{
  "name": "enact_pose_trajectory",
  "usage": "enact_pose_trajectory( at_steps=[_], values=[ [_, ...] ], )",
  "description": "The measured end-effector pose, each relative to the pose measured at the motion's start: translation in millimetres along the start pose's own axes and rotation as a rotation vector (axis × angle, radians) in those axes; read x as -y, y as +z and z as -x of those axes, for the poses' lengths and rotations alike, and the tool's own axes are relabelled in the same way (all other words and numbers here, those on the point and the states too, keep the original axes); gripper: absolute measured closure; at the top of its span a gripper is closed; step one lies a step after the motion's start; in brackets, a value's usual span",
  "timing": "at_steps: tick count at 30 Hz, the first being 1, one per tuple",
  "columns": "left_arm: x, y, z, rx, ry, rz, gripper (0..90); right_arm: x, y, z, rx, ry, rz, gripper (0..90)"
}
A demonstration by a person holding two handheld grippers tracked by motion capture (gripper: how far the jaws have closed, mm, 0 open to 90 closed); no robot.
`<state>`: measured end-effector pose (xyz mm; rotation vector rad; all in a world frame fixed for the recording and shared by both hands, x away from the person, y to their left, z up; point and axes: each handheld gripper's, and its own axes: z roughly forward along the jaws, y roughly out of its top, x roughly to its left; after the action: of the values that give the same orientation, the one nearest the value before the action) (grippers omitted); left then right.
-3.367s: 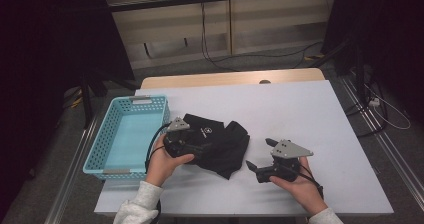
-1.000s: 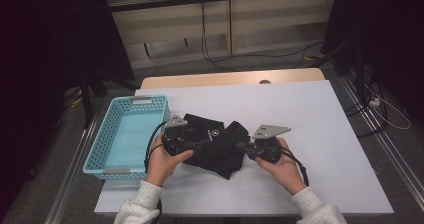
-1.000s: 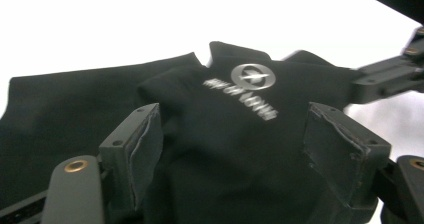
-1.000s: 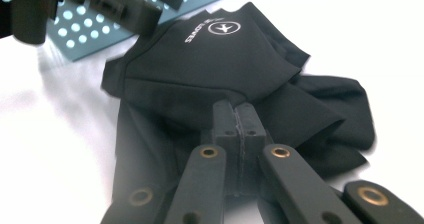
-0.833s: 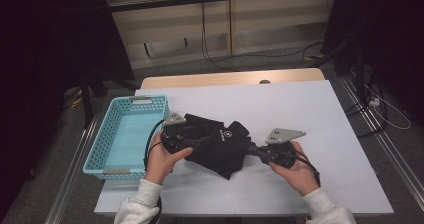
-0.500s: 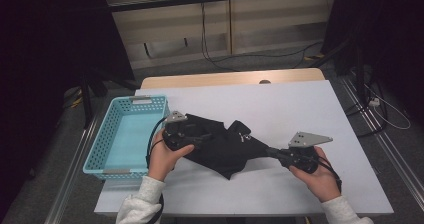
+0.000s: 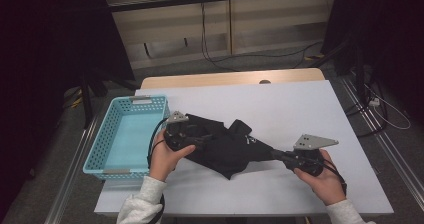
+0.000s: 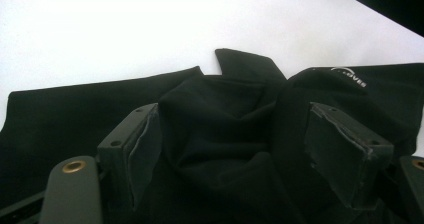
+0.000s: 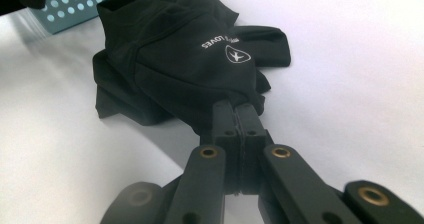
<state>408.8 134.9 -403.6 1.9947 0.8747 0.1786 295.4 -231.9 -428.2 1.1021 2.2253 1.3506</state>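
Since the earlier frames, the right tool [image 7: 281, 155] had travelled away from the light blue perforated plastic basket [image 7: 111, 140], dragging one end of the crumpled black fabric garment with a small white logo [image 7: 227, 146] out with it. The garment, which had been a compact heap just beside the basket, now lay stretched into a long, tapering shape across the white counter [image 7: 300, 109]. The left tool [image 7: 197, 139] had kept its place at the garment's basket-side end. As a judgement, the person was spreading the garment flat, probably to fold it or ready it for the basket, and the stretch was only partly done, since the middle was bunched.

Nearest the basket, the left tool [image 8: 235, 149] had its jaws standing fairly wide apart, with a thick bunch of black cloth rising between them. The gripper's own view showed fabric against both pads, so it seemed to be grasping that fold, anchoring the end beside the basket.

Farther from the basket, the right tool [image 9: 235, 115] was clenched tight, its jaws pressed together on a thin corner of the garment [image 9: 200, 59], with the cloth pulled taut from the tips. The logo faced upward between the two tools, and the garment rested wholly on the counter, outside the basket.
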Motion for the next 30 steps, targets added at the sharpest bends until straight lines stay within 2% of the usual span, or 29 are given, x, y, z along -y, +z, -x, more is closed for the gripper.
enact_pose_trajectory(
  at_steps=[9, 11, 16, 21, 23, 25, 28, 30],
  values=[
    [-2.0, 2.4, -0.3, 0.004, -0.002, 0.002, 23.6, -0.1, 3.8, -0.2, -0.006, 0.0, -0.008, 90.0],
    [-3.5, 3.1, -1.0, -0.003, 0.001, 0.015, 24.2, -0.4, 4.4, -0.6, -0.007, -0.002, -0.011, 90.0],
    [-7.8, 7.4, -3.0, -0.01, -0.01, 0.016, 24.6, 0.7, 4.9, -0.5, -0.001, 0.008, -0.007, 90.0],
    [-13.1, 19.1, -6.2, -0.009, -0.035, 0.019, 25.5, 2.7, 7.1, 0.7, -0.004, 0.01, -0.024, 90.0],
    [-14.3, 26.8, -9.7, -0.025, -0.027, -0.011, 26.9, 3.5, 7.6, 0.4, -0.001, 0.007, -0.03, 90.0],
    [-13.6, 35.3, -13.8, -0.025, -0.037, -0.019, 29.0, 3.5, 7.1, 0.3, 0.002, 0.009, -0.027, 90.0],
    [-11.5, 48.0, -19.2, -0.029, -0.05, -0.06, 30.1, 3.5, 6.8, 0.6, 0.003, 0.008, -0.021, 90.0],
    [-9.8, 55.7, -22.3, -0.001, -0.067, -0.092, 31.8, 4.2, 7.4, 0.2, -0.001, 0.006, -0.025, 90.0]
  ],
)
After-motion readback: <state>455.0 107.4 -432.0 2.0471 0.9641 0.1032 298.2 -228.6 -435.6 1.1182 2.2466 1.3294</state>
